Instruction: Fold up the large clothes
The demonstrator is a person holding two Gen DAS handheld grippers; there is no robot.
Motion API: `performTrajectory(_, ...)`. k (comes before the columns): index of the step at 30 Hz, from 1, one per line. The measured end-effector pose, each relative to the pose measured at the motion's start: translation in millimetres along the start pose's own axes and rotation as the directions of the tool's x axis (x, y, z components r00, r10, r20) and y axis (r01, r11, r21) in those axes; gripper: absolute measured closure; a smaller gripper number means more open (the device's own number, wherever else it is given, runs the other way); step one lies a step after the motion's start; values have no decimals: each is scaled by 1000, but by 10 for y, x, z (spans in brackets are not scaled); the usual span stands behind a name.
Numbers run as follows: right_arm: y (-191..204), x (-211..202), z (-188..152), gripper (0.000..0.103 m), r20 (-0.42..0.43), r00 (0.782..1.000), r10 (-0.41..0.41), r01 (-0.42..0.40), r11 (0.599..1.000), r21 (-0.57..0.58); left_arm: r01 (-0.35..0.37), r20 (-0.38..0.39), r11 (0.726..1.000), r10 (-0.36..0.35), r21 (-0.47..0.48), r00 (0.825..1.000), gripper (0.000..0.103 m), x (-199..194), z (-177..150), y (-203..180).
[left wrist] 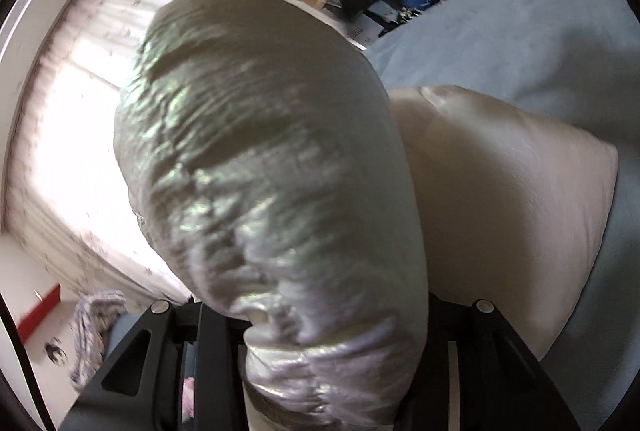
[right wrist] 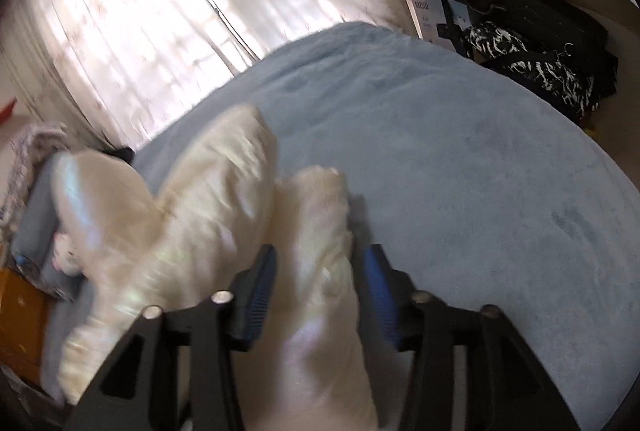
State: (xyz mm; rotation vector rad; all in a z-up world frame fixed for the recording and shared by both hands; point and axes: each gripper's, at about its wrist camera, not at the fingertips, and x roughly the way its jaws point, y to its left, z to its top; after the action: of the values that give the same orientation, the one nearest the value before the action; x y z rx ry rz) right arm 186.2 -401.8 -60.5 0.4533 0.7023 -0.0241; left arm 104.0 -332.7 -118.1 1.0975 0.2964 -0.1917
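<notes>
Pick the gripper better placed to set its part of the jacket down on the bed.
Probably right: the right gripper has its jaws apart around the white jacket just above the blue bed cover.

My left camera sits tight against the garment [left wrist: 272,159], facing the curtain [left wrist: 80,135]. My right looks down over the bed [right wrist: 460,159]. Both share garment, bed, curtain.

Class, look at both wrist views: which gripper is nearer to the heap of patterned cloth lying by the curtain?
Left, probably. The patterned cloth lies close beside the left gripper, which has the shiny cream garment between its fingers. From the right gripper, it sits farther off, beyond the garment.
</notes>
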Motion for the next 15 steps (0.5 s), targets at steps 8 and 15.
performTrajectory(8, 450, -51, 132, 47, -94, 984, 148, -162, 974, -157, -24, 30, 992, 21, 127, 999, 65, -36, -75, -302)
performTrajectory(15, 896, 293, 126, 36, -209, 969, 129, -198, 913, -356, -4, 31, 986, -1, 169, 1000, 65, -15, -163, -192)
